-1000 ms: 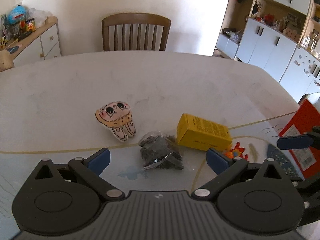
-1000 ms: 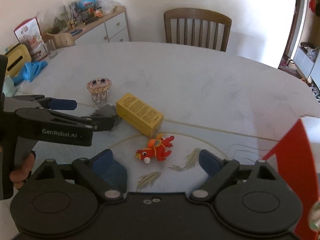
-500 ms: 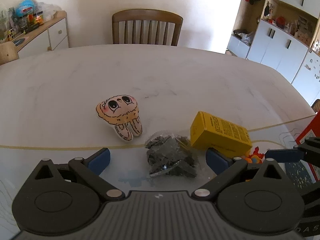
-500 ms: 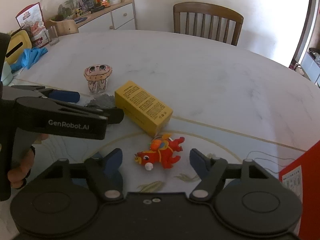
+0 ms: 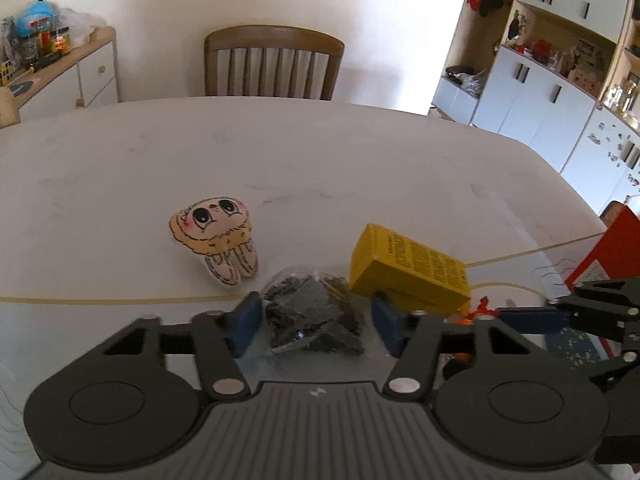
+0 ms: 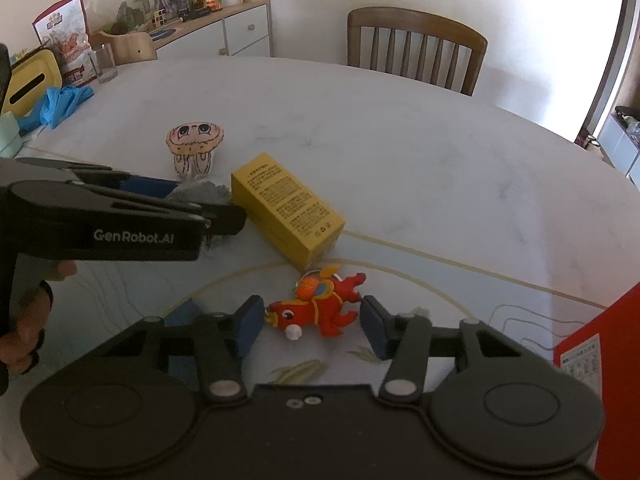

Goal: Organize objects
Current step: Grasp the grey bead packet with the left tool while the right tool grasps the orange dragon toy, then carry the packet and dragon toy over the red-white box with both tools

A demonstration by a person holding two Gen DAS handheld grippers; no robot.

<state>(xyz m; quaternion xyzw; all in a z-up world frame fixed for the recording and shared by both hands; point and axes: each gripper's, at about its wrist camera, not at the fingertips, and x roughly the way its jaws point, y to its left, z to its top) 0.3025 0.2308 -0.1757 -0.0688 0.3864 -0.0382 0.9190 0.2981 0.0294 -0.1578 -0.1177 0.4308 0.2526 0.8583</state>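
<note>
Both grippers' jaws narrowed: left gripper (image 5: 316, 320) around the dark bag (image 5: 314, 316), right gripper (image 6: 312, 326) around the red toy (image 6: 316, 308).

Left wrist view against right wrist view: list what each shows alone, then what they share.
Left only: white cabinets; the bag of dark bits plainly between the left gripper pads.
Right only: blue cloth, a glass, the whole red toy between the right gripper pads.
Both: yellow box, plush face, chair.

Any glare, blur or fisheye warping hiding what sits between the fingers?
Left wrist view: sharp; the clear bag of dark pieces glints slightly, the wall behind the chair is blown out. Right wrist view: red toy crisp; table edge bows.
</note>
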